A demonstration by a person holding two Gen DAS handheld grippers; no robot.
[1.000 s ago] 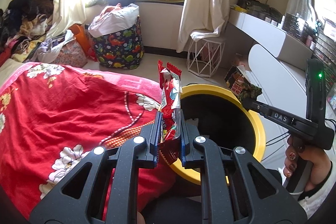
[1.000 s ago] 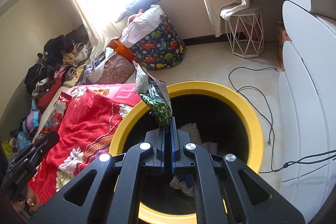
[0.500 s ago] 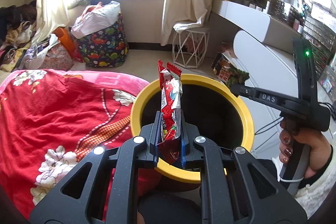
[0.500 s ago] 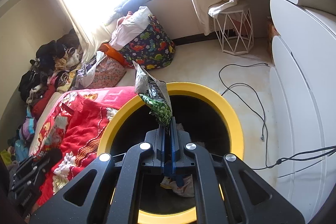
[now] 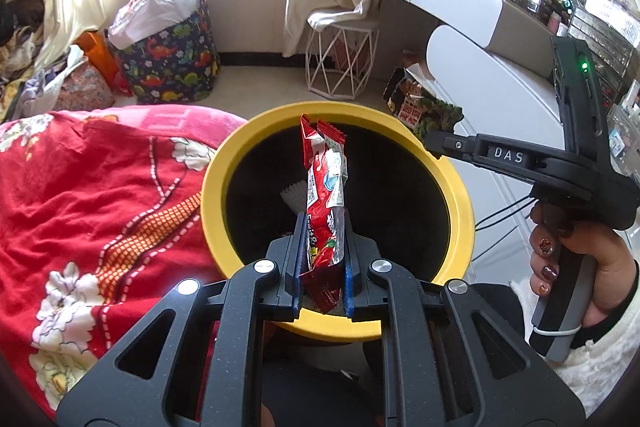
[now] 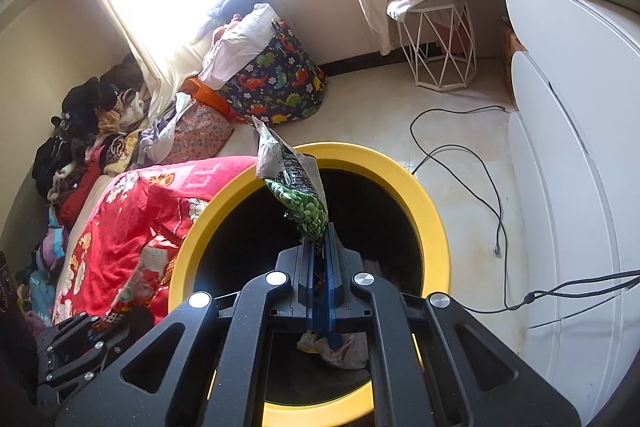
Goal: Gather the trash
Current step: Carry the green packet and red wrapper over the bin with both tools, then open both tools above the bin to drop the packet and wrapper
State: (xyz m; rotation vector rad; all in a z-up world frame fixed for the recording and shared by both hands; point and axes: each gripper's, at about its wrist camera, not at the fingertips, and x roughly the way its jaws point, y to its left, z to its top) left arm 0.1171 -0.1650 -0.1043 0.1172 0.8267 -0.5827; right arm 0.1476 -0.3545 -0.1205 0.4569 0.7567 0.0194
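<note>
A round bin with a yellow rim (image 5: pixel 256 123) (image 6: pixel 432 203) and a dark inside stands on the floor beside the bed. My left gripper (image 5: pixel 322 223) is shut on a red snack wrapper (image 5: pixel 324 183), which stands upright over the bin's opening. My right gripper (image 6: pixel 320 231) is shut on a green and silver snack bag (image 6: pixel 292 183), held above the bin too. In the left wrist view the right gripper (image 5: pixel 434 139) comes in from the right over the far rim with that bag (image 5: pixel 424 105), a hand (image 5: pixel 576 267) around its handle. Crumpled trash (image 6: pixel 340 347) lies at the bin's bottom.
A red flowered blanket (image 5: pixel 88 195) (image 6: pixel 132 219) presses against the bin's left side. White rounded cabinets (image 6: pixel 580 167) stand to the right, with black cables (image 6: pixel 472 155) on the floor. A white wire stool (image 5: pixel 340 59) and a dinosaur-print basket (image 5: pixel 172 63) stand near the window.
My left gripper has moved with the red wrapper from the bin's near-left rim to over its opening and sunk a little. The right gripper has drifted slightly further over the bin.
</note>
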